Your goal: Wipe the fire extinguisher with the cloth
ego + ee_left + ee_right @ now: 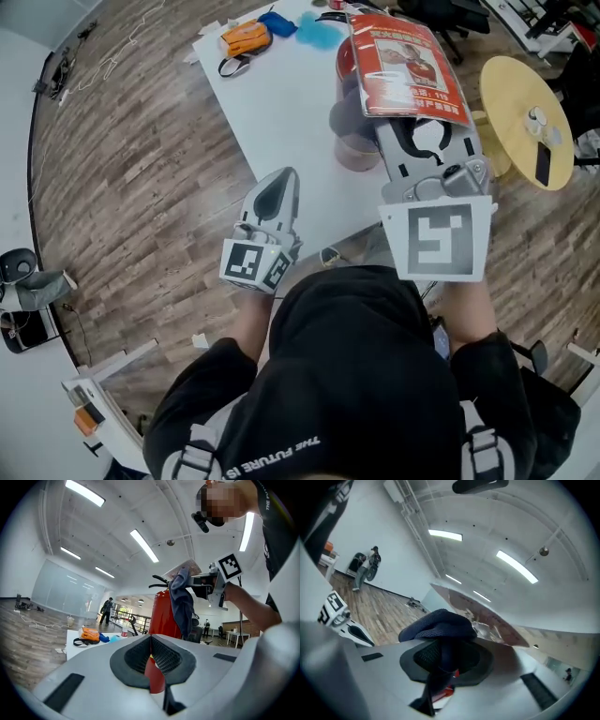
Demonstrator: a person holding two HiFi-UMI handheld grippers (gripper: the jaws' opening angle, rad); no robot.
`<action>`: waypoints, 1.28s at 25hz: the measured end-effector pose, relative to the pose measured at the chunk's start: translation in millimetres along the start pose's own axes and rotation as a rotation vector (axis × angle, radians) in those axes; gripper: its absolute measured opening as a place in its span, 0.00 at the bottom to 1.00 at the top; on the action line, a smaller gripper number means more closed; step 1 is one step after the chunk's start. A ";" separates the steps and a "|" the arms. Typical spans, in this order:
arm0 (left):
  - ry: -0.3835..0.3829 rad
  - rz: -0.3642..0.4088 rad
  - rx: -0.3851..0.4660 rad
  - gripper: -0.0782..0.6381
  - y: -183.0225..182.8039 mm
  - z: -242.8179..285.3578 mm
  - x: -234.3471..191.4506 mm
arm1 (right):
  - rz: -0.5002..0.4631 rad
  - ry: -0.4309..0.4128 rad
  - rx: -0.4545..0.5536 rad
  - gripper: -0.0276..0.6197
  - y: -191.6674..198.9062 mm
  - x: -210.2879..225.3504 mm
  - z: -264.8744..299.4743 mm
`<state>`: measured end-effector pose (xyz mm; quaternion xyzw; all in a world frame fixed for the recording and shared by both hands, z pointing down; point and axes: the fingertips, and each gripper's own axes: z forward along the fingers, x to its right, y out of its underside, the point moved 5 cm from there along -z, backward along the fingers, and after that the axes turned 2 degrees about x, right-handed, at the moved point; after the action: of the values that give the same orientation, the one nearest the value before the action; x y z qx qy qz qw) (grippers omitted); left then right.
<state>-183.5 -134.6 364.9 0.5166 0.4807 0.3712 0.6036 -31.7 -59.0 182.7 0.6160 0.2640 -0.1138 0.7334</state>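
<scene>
- Right gripper point(449, 657): fingers pinch a dark blue cloth point(440, 625), which bunches out ahead of the tips.
- Cloth: hangs against the upper side of the extinguisher point(164, 616), directly ahead of the right fingers; contact looks likely.
- Extinguisher: red cylinder, upright on the white surface point(281, 103), long axis vertical, black handle on top, laminated card point(403, 61) hung over its head.
- Left gripper point(151, 656): fingers pressed together on nothing, at the surface's near edge, well apart from the extinguisher.
- Judgement: right gripper is nearer; wiping would run up and down the vertical body.
</scene>
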 end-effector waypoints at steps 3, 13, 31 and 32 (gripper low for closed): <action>-0.015 -0.002 -0.001 0.14 -4.0 0.0 -4.0 | -0.014 0.078 -0.104 0.15 17.4 37.5 6.2; 0.012 -0.020 0.001 0.14 -0.8 -0.4 -5.7 | -0.038 0.061 -0.213 0.15 67.7 27.1 -33.4; 0.027 -0.004 -0.033 0.14 -1.5 4.3 -2.1 | 0.058 0.027 0.022 0.15 33.6 82.5 -10.4; 0.024 -0.005 -0.039 0.14 -0.4 2.3 -3.9 | 0.072 0.029 0.011 0.15 39.4 83.3 -11.6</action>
<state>-182.3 -139.0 365.3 0.4989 0.4817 0.3853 0.6087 54.4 -26.1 170.8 0.6307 0.2515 -0.0799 0.7298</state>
